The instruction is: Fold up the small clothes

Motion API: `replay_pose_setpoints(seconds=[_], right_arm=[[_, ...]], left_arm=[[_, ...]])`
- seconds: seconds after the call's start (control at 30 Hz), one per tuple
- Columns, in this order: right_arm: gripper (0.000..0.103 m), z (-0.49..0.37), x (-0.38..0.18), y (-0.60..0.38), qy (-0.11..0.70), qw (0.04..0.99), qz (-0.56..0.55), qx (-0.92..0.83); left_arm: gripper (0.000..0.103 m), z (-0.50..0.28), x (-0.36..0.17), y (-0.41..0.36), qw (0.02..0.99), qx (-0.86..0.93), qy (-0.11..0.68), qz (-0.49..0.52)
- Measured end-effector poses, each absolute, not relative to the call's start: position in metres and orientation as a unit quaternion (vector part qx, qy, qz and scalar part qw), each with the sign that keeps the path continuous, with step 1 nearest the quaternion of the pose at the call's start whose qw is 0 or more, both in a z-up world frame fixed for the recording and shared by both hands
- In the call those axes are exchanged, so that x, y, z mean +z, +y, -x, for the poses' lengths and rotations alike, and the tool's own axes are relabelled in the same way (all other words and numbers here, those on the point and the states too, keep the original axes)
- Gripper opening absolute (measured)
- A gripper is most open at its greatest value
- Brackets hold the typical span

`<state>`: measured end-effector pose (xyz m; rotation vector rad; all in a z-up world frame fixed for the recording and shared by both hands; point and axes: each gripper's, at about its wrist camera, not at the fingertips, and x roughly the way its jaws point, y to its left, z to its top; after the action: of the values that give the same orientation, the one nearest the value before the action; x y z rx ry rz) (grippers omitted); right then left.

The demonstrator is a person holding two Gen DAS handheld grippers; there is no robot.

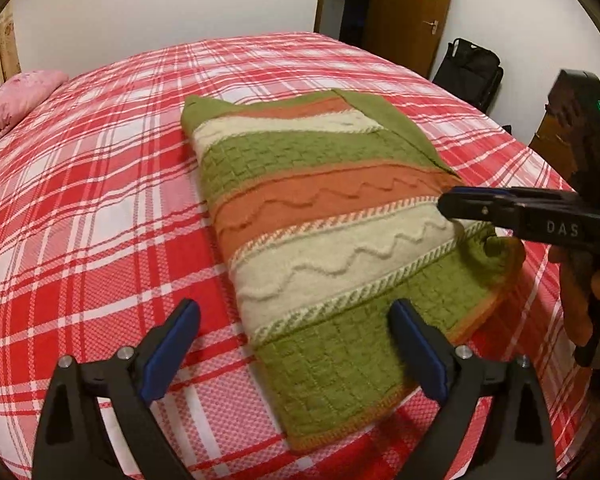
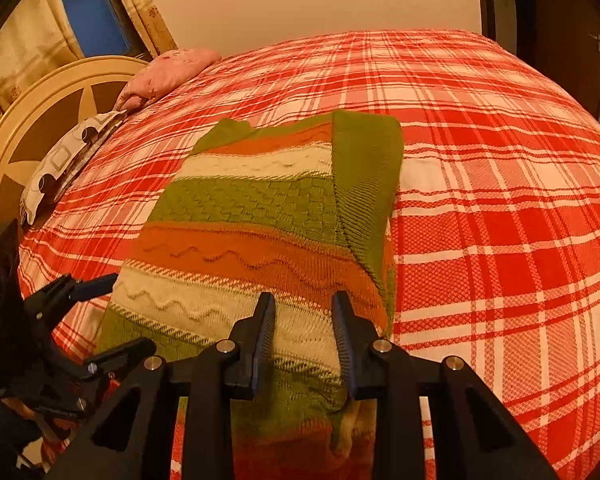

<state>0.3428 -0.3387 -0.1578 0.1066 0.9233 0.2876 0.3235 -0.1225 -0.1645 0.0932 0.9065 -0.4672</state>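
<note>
Left wrist view: striped knit sweater (image 1: pixel 324 220), folded, lies on the plaid bed (image 1: pixel 100 200) near its near edge. Left tongs (image 1: pixel 294 344) released, spread wide, one finger over the sweater's green hem, the other over the sheet. Right tongs (image 1: pixel 456 202) reach in at the sweater's right edge. Pink pillow (image 1: pixel 16 96) at far left corner; black bag (image 1: pixel 470 70) beside the door (image 1: pixel 408 12).

Right wrist view: right tongs (image 2: pixel 304 320) partly closed; sweater (image 2: pixel 256 216) cloth between them, grip uncertain. Headboard (image 2: pixel 40 120) to the left.

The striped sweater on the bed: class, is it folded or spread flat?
Folded. The sweater forms a compact rectangle on the plaid bed, with a green sleeve turned over its front.
</note>
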Motion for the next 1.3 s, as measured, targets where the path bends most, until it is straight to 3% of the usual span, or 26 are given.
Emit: replay_pose_setpoints(seconds=[0.2,0.3,0.33,0.5,0.83,1.17,1.23,1.27,1.3], right_arm=[[0.036,-0.332,-0.14,-0.352,0.426,0.889,-0.074,0.15],[0.061,-0.336,-0.134,-0.361,0.42,0.893,-0.083,0.135],[0.061,-0.338,-0.132,-0.363,0.419,0.894,-0.086,0.133],[0.061,-0.362,-0.135,-0.379,0.419,0.888,-0.13,0.135],[0.061,-0.432,-0.164,-0.399,0.45,0.855,-0.214,0.145],[0.061,-0.459,-0.192,-0.396,0.451,0.835,-0.25,0.189],[0.061,-0.463,-0.193,-0.392,0.454,0.833,-0.248,0.196],[0.059,-0.465,-0.193,-0.39,0.457,0.831,-0.247,0.198],[0.046,-0.466,-0.194,-0.388,0.46,0.83,-0.245,0.198]], left_arm=[[0.099,-0.326,-0.16,-0.117,0.873,-0.225,0.429,-0.055],[0.099,-0.329,-0.155,-0.113,0.875,-0.224,0.426,-0.052],[0.099,-0.33,-0.151,-0.11,0.878,-0.221,0.421,-0.049],[0.099,-0.341,-0.143,-0.092,0.889,-0.207,0.408,-0.013],[0.099,-0.364,-0.173,-0.079,0.851,-0.235,0.46,0.092],[0.098,-0.375,-0.182,-0.11,0.836,-0.273,0.466,0.099],[0.091,-0.377,-0.182,-0.112,0.833,-0.279,0.467,0.104],[0.086,-0.378,-0.182,-0.114,0.83,-0.285,0.467,0.105],[0.082,-0.378,-0.182,-0.114,0.829,-0.286,0.468,0.105]])
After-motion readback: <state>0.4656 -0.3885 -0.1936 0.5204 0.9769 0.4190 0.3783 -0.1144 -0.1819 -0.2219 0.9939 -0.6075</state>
